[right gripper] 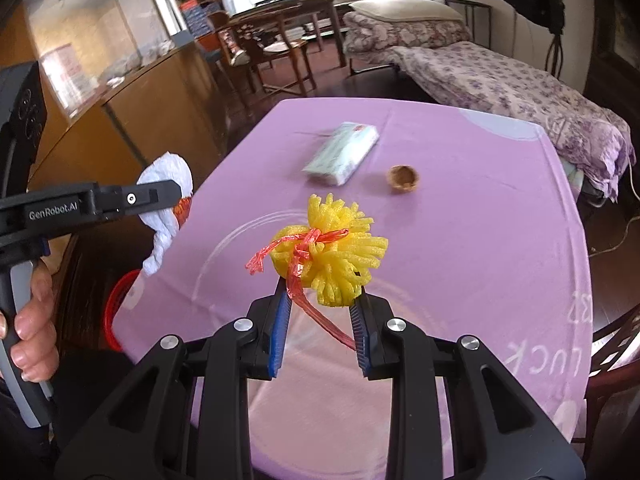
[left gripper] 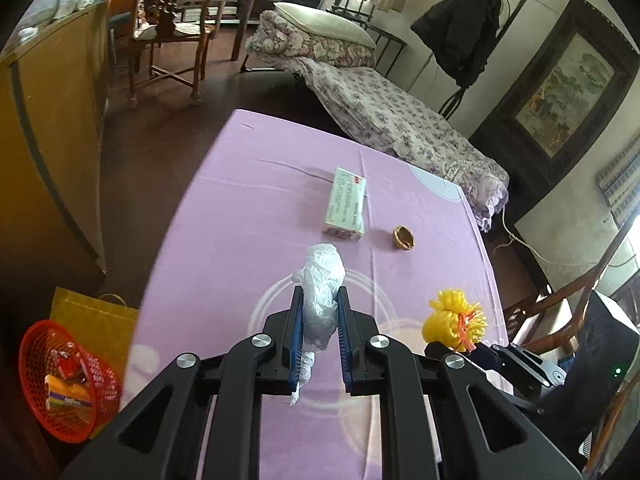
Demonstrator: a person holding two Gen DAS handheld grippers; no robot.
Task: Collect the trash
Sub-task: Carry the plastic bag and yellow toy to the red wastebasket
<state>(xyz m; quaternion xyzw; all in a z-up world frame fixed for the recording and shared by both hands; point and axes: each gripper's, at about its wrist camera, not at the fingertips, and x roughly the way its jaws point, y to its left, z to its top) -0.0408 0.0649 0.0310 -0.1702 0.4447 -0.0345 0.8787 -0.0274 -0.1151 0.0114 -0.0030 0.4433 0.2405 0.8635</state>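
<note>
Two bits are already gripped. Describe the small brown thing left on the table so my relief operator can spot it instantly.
Start at the purple tablecloth and find the pale green rectangular packet near its middle. Just right of the packet's near end sits a walnut shell half, apart from it. It is the only small, round, brown, hollow piece there.

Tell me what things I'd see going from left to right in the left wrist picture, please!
Red plastic mesh basket on the floor → crumpled white plastic bag in the left gripper → small brown nutshell on the pink tablecloth → yellow foam net tied with a red strip.
</note>
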